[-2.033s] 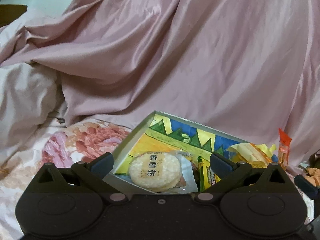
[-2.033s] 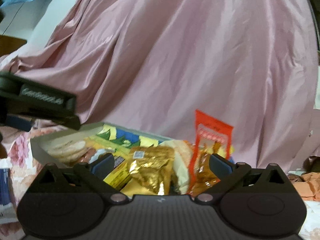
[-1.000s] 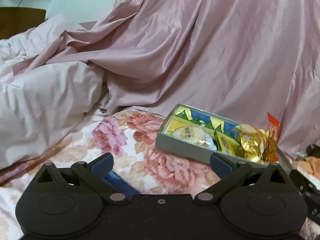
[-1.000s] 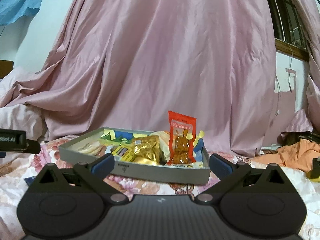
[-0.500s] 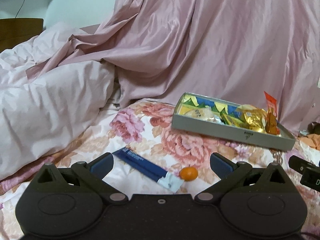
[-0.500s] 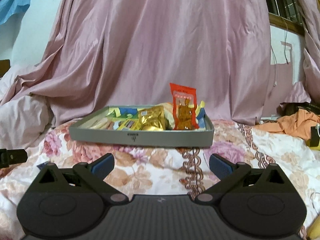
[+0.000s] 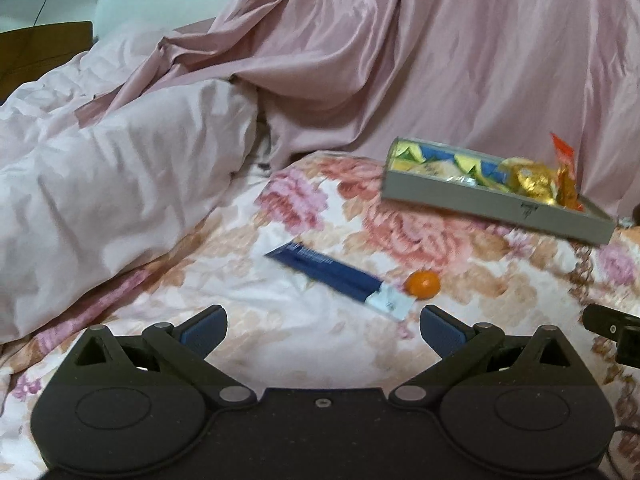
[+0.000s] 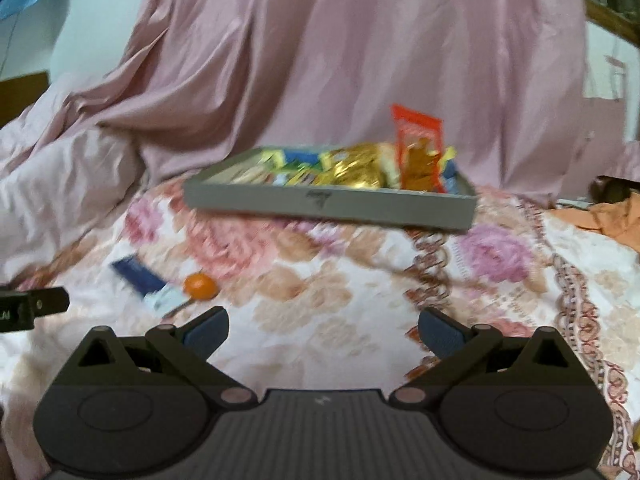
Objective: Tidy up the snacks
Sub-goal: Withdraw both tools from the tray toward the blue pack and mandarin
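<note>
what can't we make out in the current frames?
- Printing on the blue wrapper: motion blur in both wrist views.
- Flat snacks low in the grey box: hidden by its near wall.
- Red packet label: blurred.
- Orange fabric: cut off by the right wrist view's edge.

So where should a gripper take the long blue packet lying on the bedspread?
Probably from above, across the narrow width of the blue packet near its middle. It lies flat and long, and the small orange fruit sits beside its white end, so stay clear of that end.
</note>
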`<state>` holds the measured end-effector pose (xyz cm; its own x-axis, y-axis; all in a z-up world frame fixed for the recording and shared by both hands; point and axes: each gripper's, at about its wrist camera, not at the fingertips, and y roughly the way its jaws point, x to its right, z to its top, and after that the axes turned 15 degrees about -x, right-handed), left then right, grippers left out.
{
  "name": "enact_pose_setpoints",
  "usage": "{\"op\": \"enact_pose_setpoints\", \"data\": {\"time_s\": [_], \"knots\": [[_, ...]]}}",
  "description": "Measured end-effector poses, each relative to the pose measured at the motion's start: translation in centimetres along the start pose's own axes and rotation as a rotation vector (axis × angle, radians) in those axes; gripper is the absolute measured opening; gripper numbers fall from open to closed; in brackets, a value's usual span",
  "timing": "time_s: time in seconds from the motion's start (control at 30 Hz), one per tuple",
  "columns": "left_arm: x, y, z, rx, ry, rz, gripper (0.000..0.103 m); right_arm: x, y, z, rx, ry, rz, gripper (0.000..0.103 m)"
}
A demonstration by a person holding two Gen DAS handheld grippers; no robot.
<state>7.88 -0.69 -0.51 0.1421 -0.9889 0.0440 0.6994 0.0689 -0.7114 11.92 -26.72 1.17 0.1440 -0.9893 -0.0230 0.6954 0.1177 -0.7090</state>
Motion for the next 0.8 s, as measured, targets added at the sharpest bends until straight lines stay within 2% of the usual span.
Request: {"op": "enact_pose_setpoints", "data": {"time_s": [0.37, 0.53, 0.8], "knots": [[-2.3, 2.4, -0.7, -0.086, -0.058, -0.010, 0.102, -2.1, 2.4, -0.2, -0.125, -0.084, 0.046, 0.103], [-2.3, 3.7, -0.2, -0.141, -0.076, -0.048, 0.102, -2.6, 3.6, -0.1, -0.169, -0.097, 0.057, 0.103], [-1.1, 5.7, 1.2, -0.159, -0.072, -0.095, 0.102, -3.1, 5.0, 0.0, -0.200, -0.119, 0.065, 0.103]]}}
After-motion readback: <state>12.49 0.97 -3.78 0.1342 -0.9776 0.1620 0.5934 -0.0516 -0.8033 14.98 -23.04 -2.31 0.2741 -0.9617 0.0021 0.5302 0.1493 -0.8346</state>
